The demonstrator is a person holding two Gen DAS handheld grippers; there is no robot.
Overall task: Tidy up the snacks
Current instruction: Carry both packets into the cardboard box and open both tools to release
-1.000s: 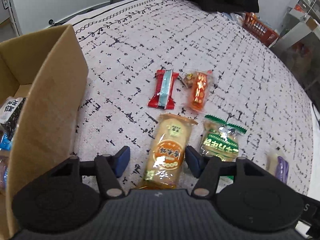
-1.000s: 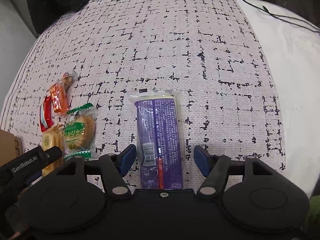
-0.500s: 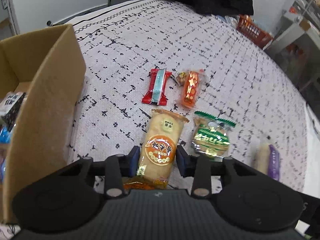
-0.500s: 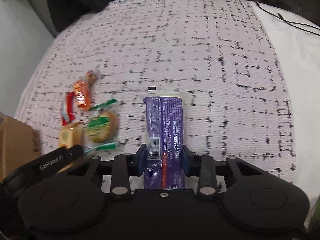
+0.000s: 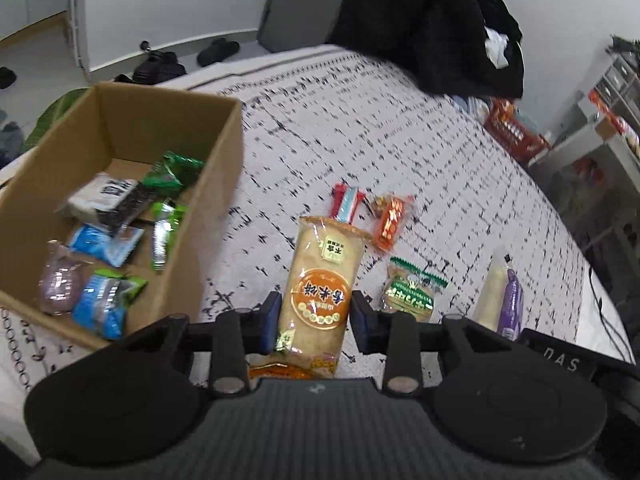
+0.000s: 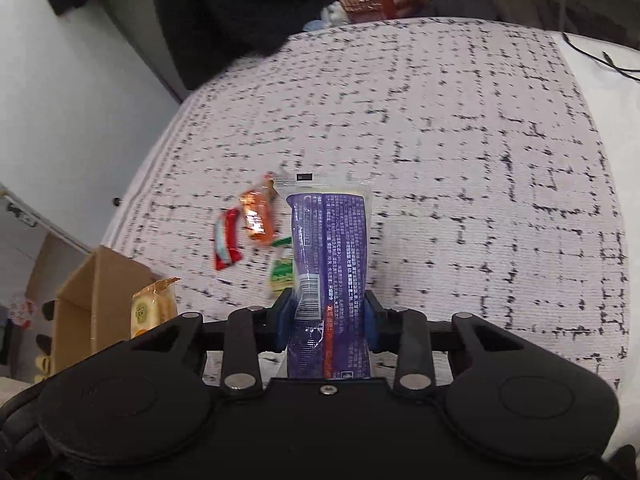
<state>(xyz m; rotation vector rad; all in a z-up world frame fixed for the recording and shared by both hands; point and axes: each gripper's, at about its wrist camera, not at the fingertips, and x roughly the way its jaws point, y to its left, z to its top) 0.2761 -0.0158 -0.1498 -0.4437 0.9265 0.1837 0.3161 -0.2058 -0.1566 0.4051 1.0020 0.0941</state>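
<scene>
Left gripper point(image 5: 314, 316) clamps long orange rice-cracker packet point(image 5: 320, 288), axis along fingers; open cardboard box point(image 5: 216, 216) just left, at bed's edge. Right gripper point(image 6: 326, 322) clamps purple wafer packet point(image 6: 330, 264) lengthwise, farther from box.

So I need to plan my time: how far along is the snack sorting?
Partway. Several packets already lie in the cardboard box. In hand: left gripper clamps the orange rice-cracker pack, right gripper the purple pack. Left on the bedspread: red bar, orange candy, green-edged biscuit.
</scene>
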